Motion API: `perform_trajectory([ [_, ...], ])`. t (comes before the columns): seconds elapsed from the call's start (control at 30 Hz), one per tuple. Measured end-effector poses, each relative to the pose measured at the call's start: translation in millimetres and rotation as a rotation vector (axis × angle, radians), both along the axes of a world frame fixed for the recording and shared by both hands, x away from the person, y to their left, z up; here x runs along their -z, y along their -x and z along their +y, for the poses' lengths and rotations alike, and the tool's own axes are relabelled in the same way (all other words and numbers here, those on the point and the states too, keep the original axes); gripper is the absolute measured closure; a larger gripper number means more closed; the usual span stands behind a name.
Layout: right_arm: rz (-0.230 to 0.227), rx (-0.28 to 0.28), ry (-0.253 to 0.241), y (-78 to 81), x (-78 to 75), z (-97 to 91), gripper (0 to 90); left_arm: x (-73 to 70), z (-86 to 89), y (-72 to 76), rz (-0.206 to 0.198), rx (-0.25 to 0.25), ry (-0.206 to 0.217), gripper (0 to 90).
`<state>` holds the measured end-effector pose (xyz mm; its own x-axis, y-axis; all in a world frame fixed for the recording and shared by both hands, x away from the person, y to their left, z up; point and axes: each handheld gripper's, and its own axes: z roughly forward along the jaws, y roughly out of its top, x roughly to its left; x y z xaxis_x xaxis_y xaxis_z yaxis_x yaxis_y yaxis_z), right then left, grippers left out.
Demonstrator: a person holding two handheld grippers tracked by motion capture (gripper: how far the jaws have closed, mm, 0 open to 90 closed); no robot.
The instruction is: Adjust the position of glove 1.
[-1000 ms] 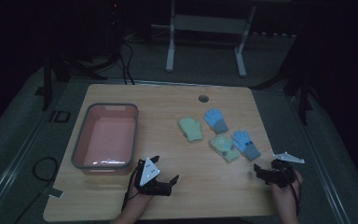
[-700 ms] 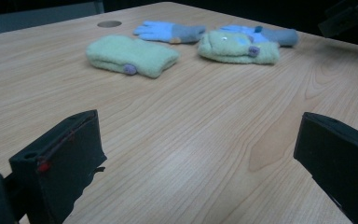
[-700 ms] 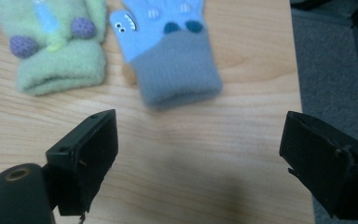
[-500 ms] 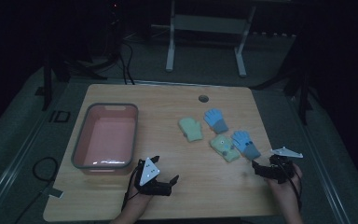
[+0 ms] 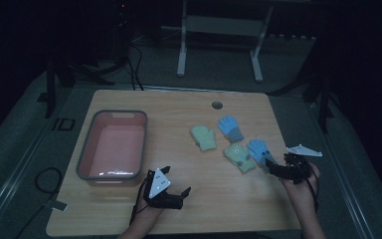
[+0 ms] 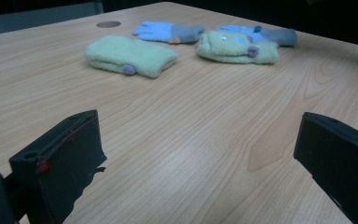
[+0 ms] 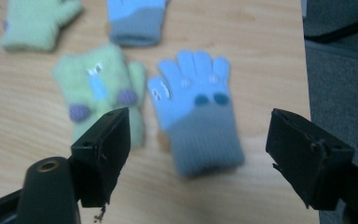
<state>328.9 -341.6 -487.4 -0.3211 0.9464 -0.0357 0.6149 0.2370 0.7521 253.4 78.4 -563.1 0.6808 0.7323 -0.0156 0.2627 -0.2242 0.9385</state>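
Dim room, wooden desk (image 5: 129,209), pink bin (image 5: 112,147), four mitts.
Right claw (image 7: 198,140) gapes, just closing a bit, empty, above blue glove (image 7: 193,109) near desk's right edge; soft, light, pinch grey cuff. Left claw (image 6: 191,154) gapes, empty.

The surface (image 5: 179,114) is pale wood grain with a small round hole (image 5: 217,105) near its far edge. A pink tub (image 5: 112,149) with a grey rim lies just beyond the left tongs (image 5: 179,191). Four gloves lie between the tongs and the hole: a blue glove (image 5: 259,151) just ahead of the right tongs (image 5: 274,168), a green glove with purple dots (image 5: 239,157) touching it, a plain green mitten (image 5: 204,137) and a second blue glove (image 5: 230,128) farther off
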Motion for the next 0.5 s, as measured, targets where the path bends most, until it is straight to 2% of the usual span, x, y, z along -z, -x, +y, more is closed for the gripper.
perform_trajectory([
  [0.1, -0.024, -0.009, 0.015, -4.6, -5.9, 6.1, 22.1, 0.0, 0.1, -0.1, 0.001, 0.001, 0.000, 1.5],
  [0.43, -0.042, -0.059, 0.005, -21.4, -17.3, 26.5, 22.1, 0.0, 0.0, 0.0, 0.000, 0.002, 0.000, 1.5],
  [0.5, -0.054, -0.086, 0.008, -26.1, -22.4, 33.9, 22.2, 0.0, 0.1, 0.0, 0.000, 0.003, 0.000, 1.5],
])
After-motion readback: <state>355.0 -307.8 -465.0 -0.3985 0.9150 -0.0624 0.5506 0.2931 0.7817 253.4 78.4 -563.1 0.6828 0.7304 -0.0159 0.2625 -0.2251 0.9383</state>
